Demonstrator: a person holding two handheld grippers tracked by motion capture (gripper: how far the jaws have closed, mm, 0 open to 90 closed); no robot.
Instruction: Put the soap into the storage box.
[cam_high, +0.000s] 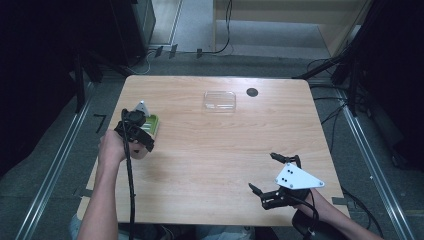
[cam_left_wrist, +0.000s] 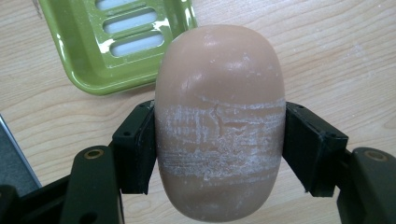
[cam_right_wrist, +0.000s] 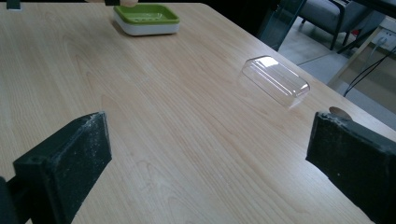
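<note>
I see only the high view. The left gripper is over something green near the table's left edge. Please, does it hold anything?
Observer: Yes. In the left gripper view the left gripper is shut on a tan bar of soap, a jaw pressing on each side.
Operator: And the green thing, what is it?
Observer: A green soap dish with a slotted floor. The right gripper view shows its base is white.
Operator: Is the soap already inside the dish?
Observer: No, the dish has nothing in it; the soap is beside it over the wooden table.
Operator: Is the right gripper busy?
Observer: No. The right gripper is open with nothing between its jaws, facing a clear plastic lid.
</note>
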